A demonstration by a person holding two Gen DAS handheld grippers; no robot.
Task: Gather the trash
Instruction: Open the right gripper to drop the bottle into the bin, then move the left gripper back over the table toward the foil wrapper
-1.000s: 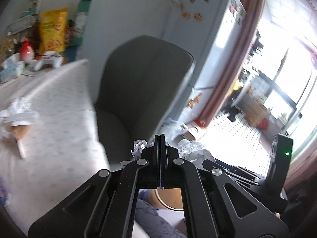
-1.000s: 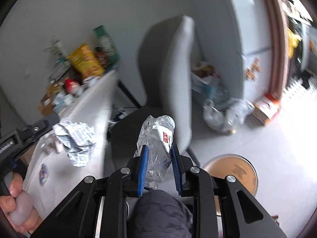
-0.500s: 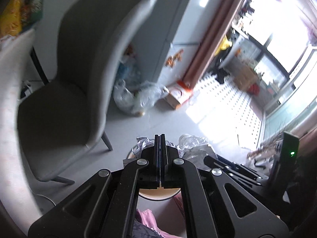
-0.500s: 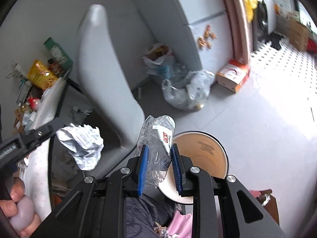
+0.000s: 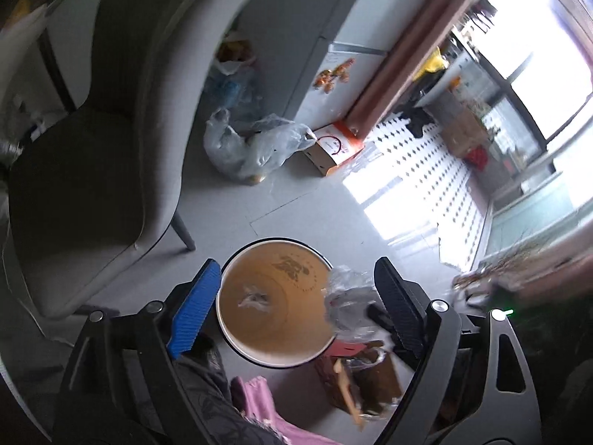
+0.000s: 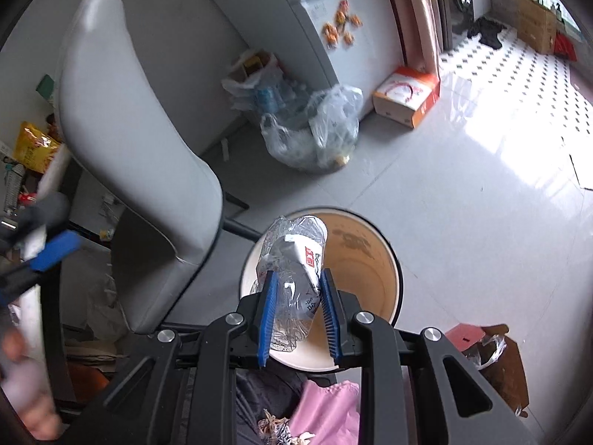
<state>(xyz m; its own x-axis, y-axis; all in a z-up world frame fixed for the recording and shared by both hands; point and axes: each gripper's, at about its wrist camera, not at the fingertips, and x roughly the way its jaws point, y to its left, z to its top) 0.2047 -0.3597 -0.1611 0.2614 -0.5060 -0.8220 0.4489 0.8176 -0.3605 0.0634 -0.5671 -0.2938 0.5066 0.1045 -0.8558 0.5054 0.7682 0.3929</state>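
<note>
A round tan bin (image 5: 272,304) stands on the floor below both grippers; it also shows in the right wrist view (image 6: 365,259). My left gripper (image 5: 296,309) is open and empty above the bin, and a small pale scrap (image 5: 254,296) lies inside the bin. My right gripper (image 6: 298,315) is shut on a crushed clear plastic bottle (image 6: 292,259) with a white and red label, held over the bin's near rim. That bottle shows blurred in the left wrist view (image 5: 346,302).
A grey chair (image 6: 133,148) stands left of the bin, by the table. Clear plastic bags of trash (image 6: 315,133) and an orange and white box (image 6: 406,96) lie by the fridge (image 6: 322,11). A brown bag (image 6: 496,363) sits right of the bin.
My left gripper opened over the bin and the crumpled paper it held has dropped. Both grippers swung from the table down toward the bin. The right gripper kept hold of the bottle.
</note>
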